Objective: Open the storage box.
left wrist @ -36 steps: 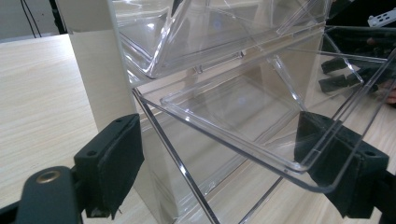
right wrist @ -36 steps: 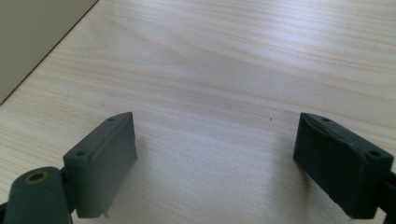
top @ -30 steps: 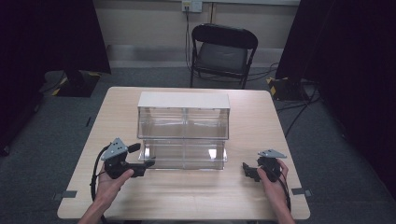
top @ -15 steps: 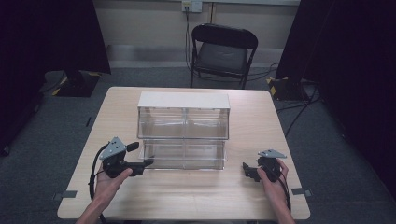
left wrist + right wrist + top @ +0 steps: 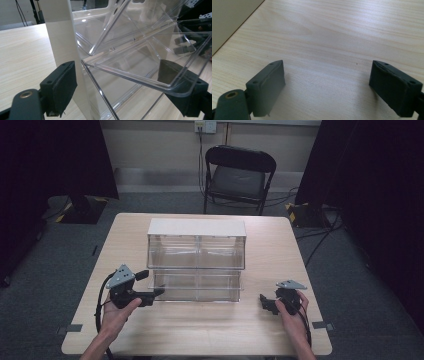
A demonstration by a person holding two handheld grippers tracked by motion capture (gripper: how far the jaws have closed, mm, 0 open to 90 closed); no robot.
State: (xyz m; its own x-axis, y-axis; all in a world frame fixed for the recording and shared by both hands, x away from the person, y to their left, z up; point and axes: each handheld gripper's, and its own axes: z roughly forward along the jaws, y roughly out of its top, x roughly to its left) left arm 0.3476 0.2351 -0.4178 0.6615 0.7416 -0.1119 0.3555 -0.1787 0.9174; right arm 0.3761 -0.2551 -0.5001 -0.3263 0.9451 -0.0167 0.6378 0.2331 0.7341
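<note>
Nothing has shifted since the earlier frames: both hands and the clear drawer unit [image 5: 196, 260] occupy the same positions.

The clear drawer unit, with a white top and white side panel, stands at the middle of the wooden table [image 5: 150, 330]. It has an upper row of two transparent drawers and a lower level beneath. The lower drawer [image 5: 140, 75] is pulled partly forward, toward the person.

The left gripper [image 5: 154, 293] lies level at the front left corner of the unit. In the left gripper view its jaws stand apart on either side of the white side panel and the rim of the lower drawer; neither pad visibly presses on the plastic, so the gripper is released.

The right gripper [image 5: 262, 301] rests near the front right edge of the table, well apart from the unit. Its jaws are spread wide over bare wood, holding nothing.

A black folding chair [image 5: 239, 175] stands beyond the table's far edge.
</note>
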